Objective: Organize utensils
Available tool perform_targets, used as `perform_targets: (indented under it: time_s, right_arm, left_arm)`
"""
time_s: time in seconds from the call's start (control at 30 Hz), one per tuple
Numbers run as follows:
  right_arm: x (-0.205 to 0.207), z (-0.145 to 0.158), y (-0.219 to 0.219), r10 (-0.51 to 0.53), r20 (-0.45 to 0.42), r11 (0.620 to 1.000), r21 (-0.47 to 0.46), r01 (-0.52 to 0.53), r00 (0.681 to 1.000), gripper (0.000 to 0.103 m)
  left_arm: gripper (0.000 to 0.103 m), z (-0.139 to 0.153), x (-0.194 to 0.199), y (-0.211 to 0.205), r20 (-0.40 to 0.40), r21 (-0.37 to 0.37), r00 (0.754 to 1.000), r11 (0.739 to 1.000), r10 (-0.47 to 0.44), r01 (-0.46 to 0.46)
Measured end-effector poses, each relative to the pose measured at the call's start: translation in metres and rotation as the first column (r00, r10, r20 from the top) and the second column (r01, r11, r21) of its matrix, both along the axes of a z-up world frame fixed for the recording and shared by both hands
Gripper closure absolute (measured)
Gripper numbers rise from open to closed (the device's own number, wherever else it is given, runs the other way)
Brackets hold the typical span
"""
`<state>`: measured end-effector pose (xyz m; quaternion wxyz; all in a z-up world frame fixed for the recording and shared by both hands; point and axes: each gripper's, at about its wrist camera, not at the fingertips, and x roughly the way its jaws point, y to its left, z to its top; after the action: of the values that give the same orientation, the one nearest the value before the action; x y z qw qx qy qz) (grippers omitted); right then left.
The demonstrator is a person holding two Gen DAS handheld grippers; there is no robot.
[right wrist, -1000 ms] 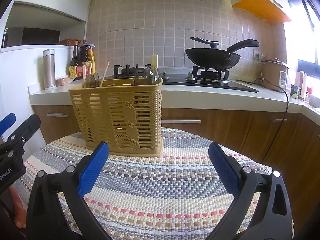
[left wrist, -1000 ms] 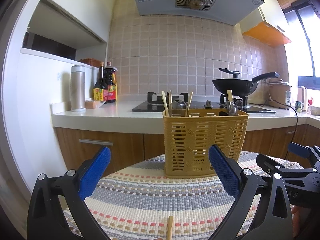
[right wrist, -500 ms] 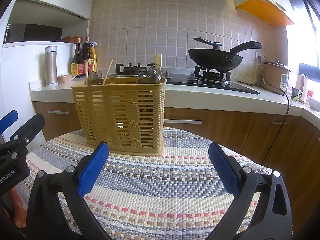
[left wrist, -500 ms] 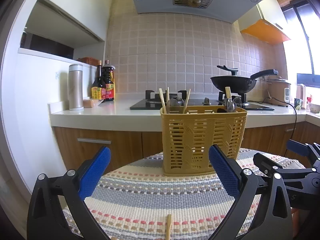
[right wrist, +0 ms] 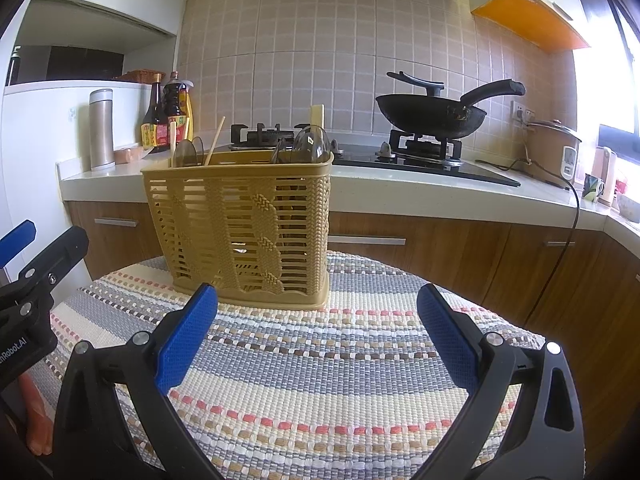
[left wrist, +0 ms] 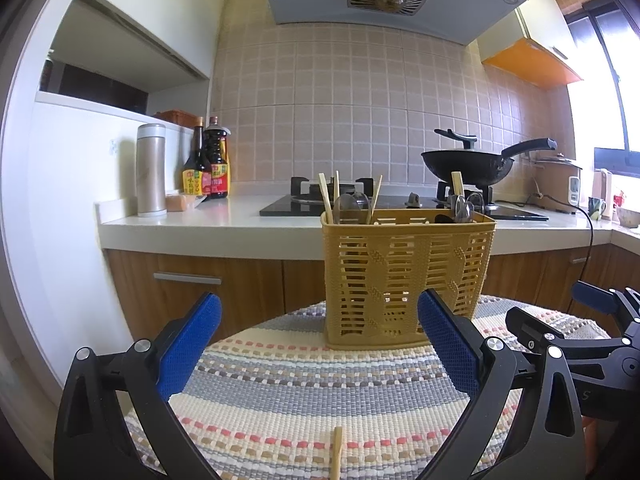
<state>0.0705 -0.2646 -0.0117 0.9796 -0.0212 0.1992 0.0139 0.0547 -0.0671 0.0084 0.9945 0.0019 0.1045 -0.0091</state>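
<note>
Two grippers: both held low over the striped woven mat (left wrist: 320, 392), pointing roughly level toward the kitchen counter (left wrist: 224, 224).
Left gripper (left wrist: 320, 344): blue-padded fingers (left wrist: 188, 344) spread wide apart, gripping nothing; the yellow basket (left wrist: 408, 276) shows between them, farther back on the mat.
Right gripper (right wrist: 316, 332): fingers (right wrist: 186, 338) likewise spread wide with nothing between them; bare mat lies under the gap.
Relative pose: in the left wrist view the right gripper's black frame and blue tip reach in from the right edge; in the right wrist view the left gripper's frame comes in from the left edge, so the two sit side by side, well apart.
Hand: a bit of a person's fingers (right wrist: 34, 420) shows at the lower left of the right wrist view, under the left gripper's frame.
Yellow basket: upright on the far part of the mat, just ahead of both grippers, touched by neither.
Basket contents: chopsticks (left wrist: 326, 198) and clear spoons (right wrist: 310, 146) stand upright, their tops above the rim.
Loose chopstick (left wrist: 338, 452): lies flat on the mat at the near edge of the left wrist view, centred under the left gripper's gap, not touching the fingers.
Background: black wok (right wrist: 432, 114) on the stove, steel flask (left wrist: 151, 170) and sauce bottles (left wrist: 208, 168) on the counter.
</note>
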Motion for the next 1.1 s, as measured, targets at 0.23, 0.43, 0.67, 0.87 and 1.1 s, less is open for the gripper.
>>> perform_targets:
  time_s: [0.23,0.43,0.67,0.87,1.1]
  right_arm:
    - [0.0017,-0.001,-0.0006,-0.004,-0.005,1.0,0.008,0.004,1.0,0.008]
    - [0.0015,-0.0007,-0.0006,-0.009,-0.001,1.0,0.003,0.009,1.0,0.008]
    - [0.0003,-0.0002,0.0002,-0.004,0.001,1.0,0.0,0.004,1.0,0.008]
    - [-0.0002,-0.0009,0.0053,0.005,0.002,1.0,-0.024,-0.005,1.0,0.008]
    - [0.0012,-0.0011,0.0037,0.004,-0.004,1.0,-0.014,-0.004,1.0,0.008]
  left_arm:
    - [0.008,-0.001,0.0016,0.0052,-0.013,-0.026,1.0,1.0,0.003,-0.003]
    - [0.008,-0.0016,0.0025,0.0062,-0.018,-0.027,1.0,1.0,0.006,-0.007]
    - [0.008,-0.001,0.0024,0.0061,-0.017,-0.021,1.0,1.0,0.002,-0.003]
    - [0.008,-0.0012,0.0035,0.006,-0.022,-0.021,1.0,1.0,0.005,-0.006]
    - [0.008,-0.0014,0.0052,0.0076,-0.031,-0.03,1.0,1.0,0.002,-0.003]
